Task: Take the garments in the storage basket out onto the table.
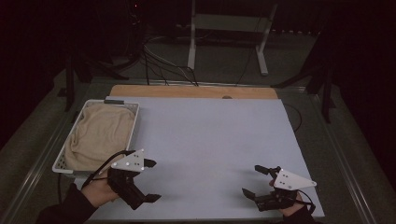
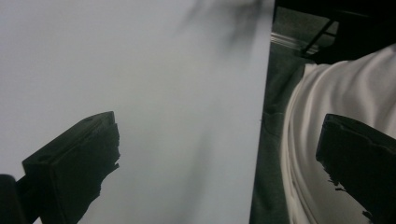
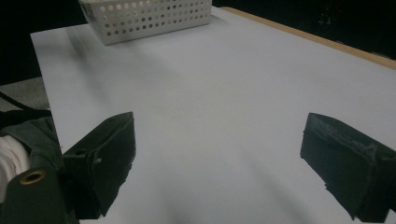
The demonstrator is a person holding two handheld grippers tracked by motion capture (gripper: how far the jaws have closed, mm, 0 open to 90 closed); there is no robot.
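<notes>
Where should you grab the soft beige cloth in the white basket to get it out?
Probably pinch the raised fold at the near end of the crumpled beige cloth, coming down from above with the left hand-held gripper, whose jaws stand open. The white perforated plastic basket walls off its sides, so only the top is free.

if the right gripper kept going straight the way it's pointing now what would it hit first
Probably the white perforated basket. The right gripper, jaws open, points across the bare white table sheet toward the basket at the far edge, though slightly aside, so it might pass beside it.

High view overhead, facing forward; gripper views low, close, sharing white table (image 1: pixel 210 140).
</notes>
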